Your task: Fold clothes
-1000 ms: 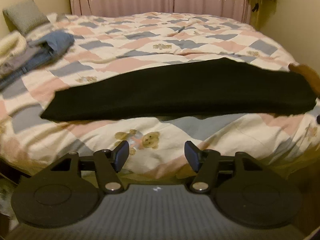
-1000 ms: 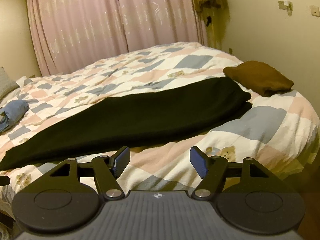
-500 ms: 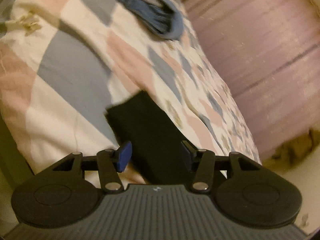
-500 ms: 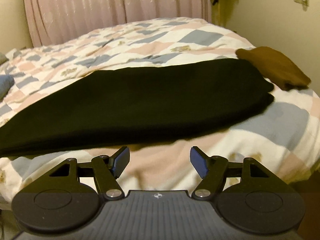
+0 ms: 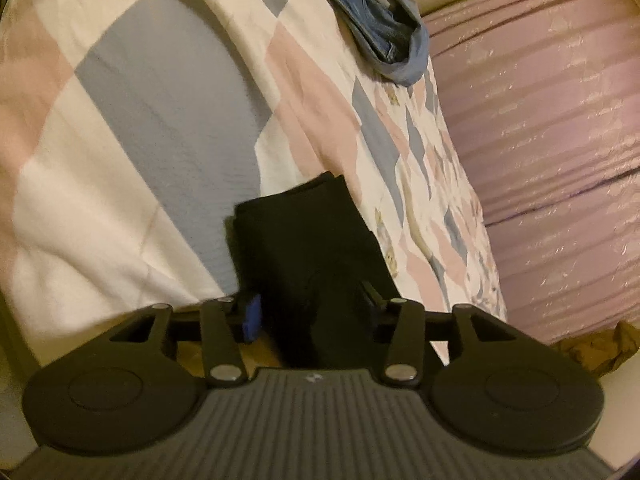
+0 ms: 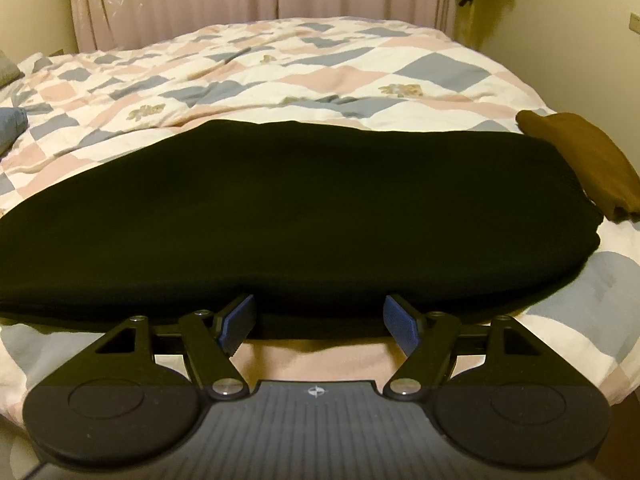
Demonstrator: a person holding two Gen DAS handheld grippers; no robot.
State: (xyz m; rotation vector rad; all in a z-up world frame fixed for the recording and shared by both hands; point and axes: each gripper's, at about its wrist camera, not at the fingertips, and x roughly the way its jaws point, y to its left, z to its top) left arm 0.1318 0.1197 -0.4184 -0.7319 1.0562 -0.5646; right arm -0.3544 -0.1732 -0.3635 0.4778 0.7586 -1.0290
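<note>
- Since a second ago, left wrist view has swung from facing the whole bed to looking along it: the left claw [image 5: 308, 314] stands spread around one end of the black garment [image 5: 308, 248] on the quilt [image 5: 132, 128]; jeans [image 5: 372, 20] lie beyond.
- Right wrist view has closed in: the right claw [image 6: 318, 322], fingers apart, sits at the garment's near edge; a brown cloth [image 6: 580, 160] touches its right end.
</note>
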